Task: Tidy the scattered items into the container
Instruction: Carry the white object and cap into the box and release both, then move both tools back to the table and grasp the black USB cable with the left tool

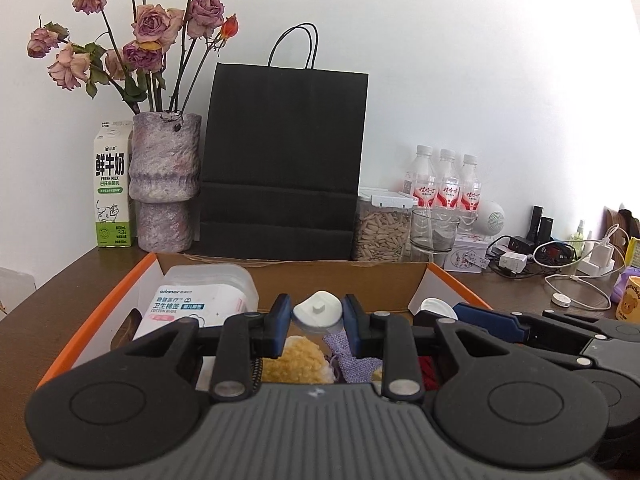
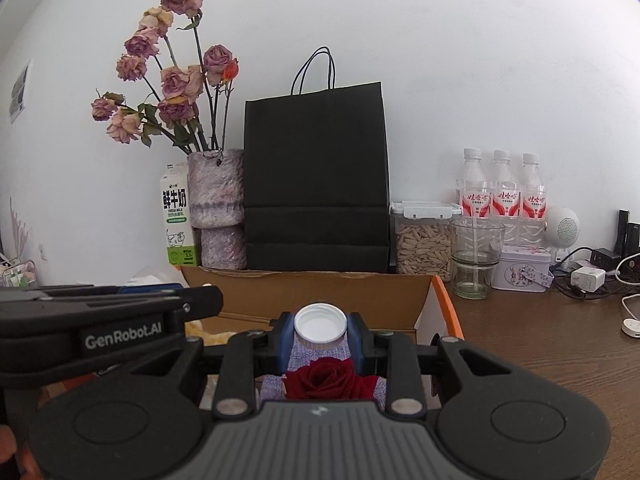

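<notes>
An open cardboard box with orange edges (image 1: 336,280) holds a cotton-bud pack (image 1: 196,304), a yellow fluffy item (image 1: 300,360), a purple cloth (image 1: 352,356) and a white plastic piece (image 1: 318,310). My left gripper (image 1: 316,328) hovers over the box, jaws apart, with the white piece seen between the fingertips, not clearly gripped. My right gripper (image 2: 320,340) is shut on a white bottle cap (image 2: 320,324), above the box (image 2: 320,292), over the purple cloth (image 2: 276,384) and a red rose (image 2: 326,378). The right gripper also shows in the left wrist view (image 1: 484,316).
Behind the box stand a milk carton (image 1: 112,188), a vase of dried roses (image 1: 164,184), a black paper bag (image 1: 282,160), a seed jar (image 1: 382,228), a glass (image 1: 434,236) and three water bottles (image 1: 446,180). Chargers and cables (image 1: 560,264) lie at right.
</notes>
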Demonstrator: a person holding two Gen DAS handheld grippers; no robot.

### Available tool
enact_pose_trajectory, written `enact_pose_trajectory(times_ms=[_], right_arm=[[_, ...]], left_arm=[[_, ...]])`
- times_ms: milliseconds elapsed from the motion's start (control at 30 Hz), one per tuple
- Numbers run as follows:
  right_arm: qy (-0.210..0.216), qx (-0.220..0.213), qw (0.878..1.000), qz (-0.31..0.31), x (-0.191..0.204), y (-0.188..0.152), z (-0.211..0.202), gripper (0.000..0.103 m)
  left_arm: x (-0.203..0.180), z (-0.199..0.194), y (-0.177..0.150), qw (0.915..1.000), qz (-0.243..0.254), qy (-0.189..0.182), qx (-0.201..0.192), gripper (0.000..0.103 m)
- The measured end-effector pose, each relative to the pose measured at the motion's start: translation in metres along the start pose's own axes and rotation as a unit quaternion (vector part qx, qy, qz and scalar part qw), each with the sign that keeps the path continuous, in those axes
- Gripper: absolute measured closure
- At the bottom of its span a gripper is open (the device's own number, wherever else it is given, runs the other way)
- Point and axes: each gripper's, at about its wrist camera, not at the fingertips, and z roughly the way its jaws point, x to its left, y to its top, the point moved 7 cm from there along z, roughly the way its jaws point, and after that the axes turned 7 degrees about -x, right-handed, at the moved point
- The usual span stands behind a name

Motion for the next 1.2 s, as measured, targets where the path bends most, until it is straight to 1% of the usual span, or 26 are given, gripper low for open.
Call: enact_pose_trajectory(times_ms=[33,67,100,133,167,200,233,267,300,367,467,833,1033,1200], right_arm=[[-0.001,-0.001,1.0,0.003,-0.001,0.0,-0.002,0.074],[0.0,-0.003,1.0,0.004,-0.001,0.0,-0.004,0.068],[-0.002,-0.007,1.0,0.007,-0.003,0.001,-0.007,0.064],[-0.006,-0.012,1.0,0.011,-0.005,0.003,-0.01,0.053],[-0.012,-0.019,1.0,0.017,-0.008,0.005,-0.013,0.037],[-0.022,-0.025,0.999,0.024,-0.012,0.007,-0.016,0.027],[-0.03,-0.03,0.999,0.032,-0.017,0.009,-0.018,0.002],[-0.03,-0.037,0.998,0.04,-0.02,0.01,-0.021,0.0],[-0.031,-0.042,0.998,0.043,-0.02,0.012,-0.023,0.0],[-0.034,-0.045,0.998,0.041,-0.02,0.014,-0.027,0.0],[-0.033,-0.048,0.998,0.034,-0.016,0.014,-0.029,0.0],[-0.034,-0.039,0.998,0.021,-0.011,0.01,-0.03,0.0],[-0.034,-0.031,0.999,0.019,-0.011,0.007,-0.03,0.0],[-0.035,-0.022,0.999,0.013,-0.01,0.004,-0.036,0.0]], left_arm=[[0.0,-0.001,0.001,1.0,0.002,0.004,-0.005,0.073],[0.001,-0.003,0.001,0.9999,0.005,0.011,-0.011,0.068],[0.003,-0.006,0.002,0.9995,0.008,0.024,-0.017,0.06],[0.005,-0.009,0.004,0.999,0.007,0.036,-0.025,0.056],[0.009,-0.013,0.007,0.9984,0.001,0.045,-0.034,0.047],[0.013,-0.016,0.009,0.9976,-0.008,0.053,-0.043,0.033],[0.019,-0.021,0.012,0.9963,-0.023,0.06,-0.057,0.018],[0.024,-0.026,0.015,0.9949,-0.036,0.061,-0.072,0.001],[0.027,-0.03,0.016,0.9933,-0.046,0.061,-0.087,0.0],[0.032,-0.035,0.022,0.9915,-0.055,0.067,-0.097,0.0],[0.035,-0.04,0.025,0.99,-0.054,0.074,-0.108,0.0],[0.037,-0.041,0.019,0.9915,-0.038,0.077,-0.097,0.0],[0.045,-0.043,0.012,0.9911,-0.038,0.085,-0.095,0.0],[0.055,-0.047,0.005,0.9912,-0.039,0.095,-0.084,0.0]])
